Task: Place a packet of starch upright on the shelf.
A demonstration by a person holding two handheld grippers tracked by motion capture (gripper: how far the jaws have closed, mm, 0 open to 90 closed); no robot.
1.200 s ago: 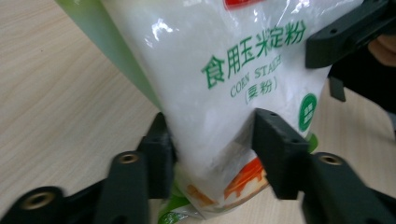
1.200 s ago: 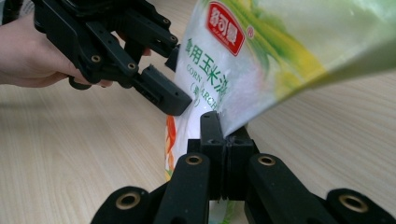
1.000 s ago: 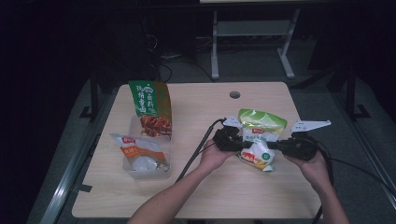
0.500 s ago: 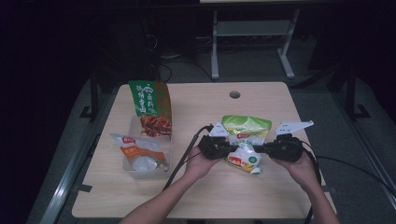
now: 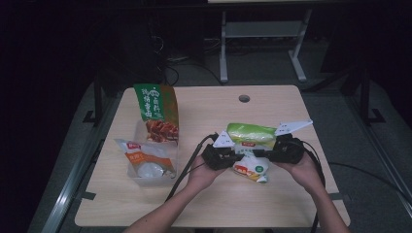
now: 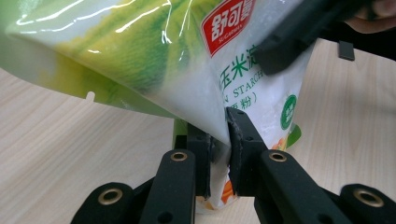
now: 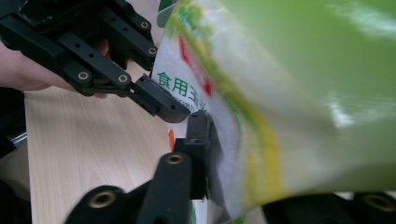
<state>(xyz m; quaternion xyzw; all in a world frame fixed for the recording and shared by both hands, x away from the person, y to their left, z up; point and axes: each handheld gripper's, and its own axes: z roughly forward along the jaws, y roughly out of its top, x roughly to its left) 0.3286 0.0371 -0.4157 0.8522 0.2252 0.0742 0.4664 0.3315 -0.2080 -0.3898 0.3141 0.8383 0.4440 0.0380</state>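
- L claw [image 6: 219, 140]: jaws narrow, pinched on the lower edge of the starch bag [image 6: 187, 60], which rises above it.
- R claw [image 7: 212, 154]: gripping the same bag from the opposite side; jaws have just been easing open, film between them.
- Bag hangs between both claws, above the table [image 5: 272, 208].
- Well left of L claw: clear tray [image 5: 141, 177] w/ an orange pouch [image 5: 145, 160]; green packet [image 5: 156, 110] behind it.

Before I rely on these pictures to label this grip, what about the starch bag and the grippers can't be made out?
- Right gripper, right gripper view: one jaw is hidden behind the starch bag, so its grip is unclear; the bag is blurred.
- Starch bag, left gripper view: its top is cut off by the edge.
- High view: the print on the tall green bag is too small to read.
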